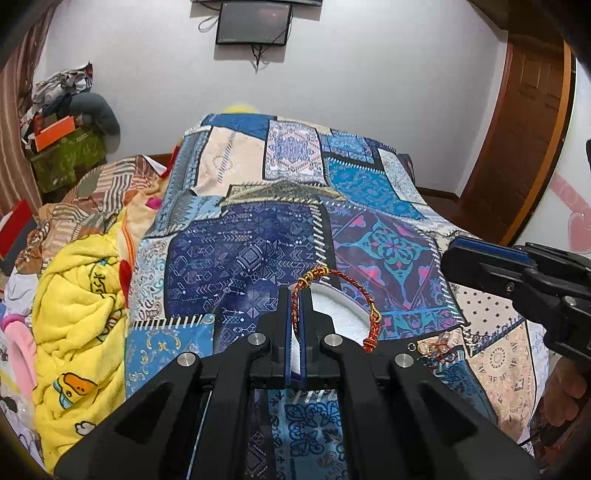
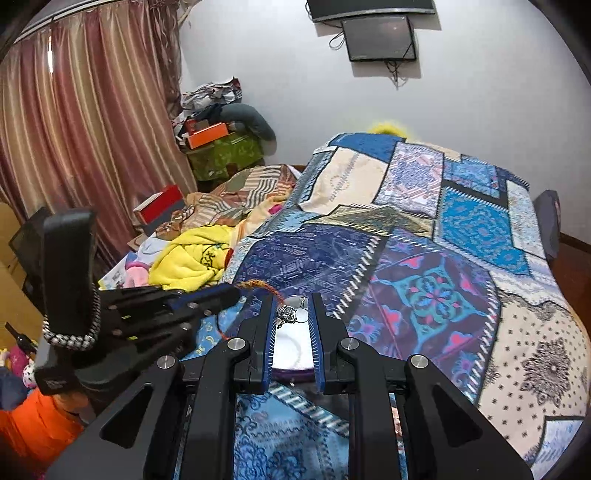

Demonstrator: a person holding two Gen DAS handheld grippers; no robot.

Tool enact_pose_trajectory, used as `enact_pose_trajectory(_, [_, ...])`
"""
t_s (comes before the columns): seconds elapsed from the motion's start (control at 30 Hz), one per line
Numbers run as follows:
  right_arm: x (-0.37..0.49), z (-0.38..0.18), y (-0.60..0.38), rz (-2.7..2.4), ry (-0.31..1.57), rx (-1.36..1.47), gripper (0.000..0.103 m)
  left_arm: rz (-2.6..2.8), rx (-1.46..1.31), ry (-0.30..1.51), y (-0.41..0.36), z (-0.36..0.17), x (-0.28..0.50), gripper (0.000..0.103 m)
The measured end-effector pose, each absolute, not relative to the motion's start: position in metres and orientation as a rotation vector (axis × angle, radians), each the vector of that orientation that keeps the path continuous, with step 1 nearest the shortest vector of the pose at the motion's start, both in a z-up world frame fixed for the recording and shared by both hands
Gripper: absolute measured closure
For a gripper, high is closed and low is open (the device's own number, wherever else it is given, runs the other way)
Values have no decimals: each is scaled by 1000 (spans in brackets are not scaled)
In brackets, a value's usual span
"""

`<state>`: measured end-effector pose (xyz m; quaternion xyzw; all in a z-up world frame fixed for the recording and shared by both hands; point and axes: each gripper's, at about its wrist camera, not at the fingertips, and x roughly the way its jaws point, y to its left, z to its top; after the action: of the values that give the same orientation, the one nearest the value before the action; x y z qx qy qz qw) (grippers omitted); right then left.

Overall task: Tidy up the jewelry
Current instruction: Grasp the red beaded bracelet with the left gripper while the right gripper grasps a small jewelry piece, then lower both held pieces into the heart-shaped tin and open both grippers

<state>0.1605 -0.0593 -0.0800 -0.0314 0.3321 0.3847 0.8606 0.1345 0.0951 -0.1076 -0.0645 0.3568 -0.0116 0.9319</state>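
The left gripper (image 1: 295, 302) covers the near half of the white dish (image 1: 341, 308), and the red braided bracelet (image 1: 334, 291) vanishes between its fingers. In the right wrist view the right gripper (image 2: 293, 321) hides both sides of the dish (image 2: 291, 350); the small silver piece (image 2: 287, 314) is too fine to name. The tangle of jewelry (image 1: 436, 349) on the bed is blurred. The wall screen (image 1: 253, 22) is cut by the top edge.
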Motion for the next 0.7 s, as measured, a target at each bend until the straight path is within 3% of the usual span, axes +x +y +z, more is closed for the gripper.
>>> enact_pose_trajectory(0.7, [203, -137, -27, 835, 870, -66, 88, -72, -95, 820, 91, -150, 166, 101])
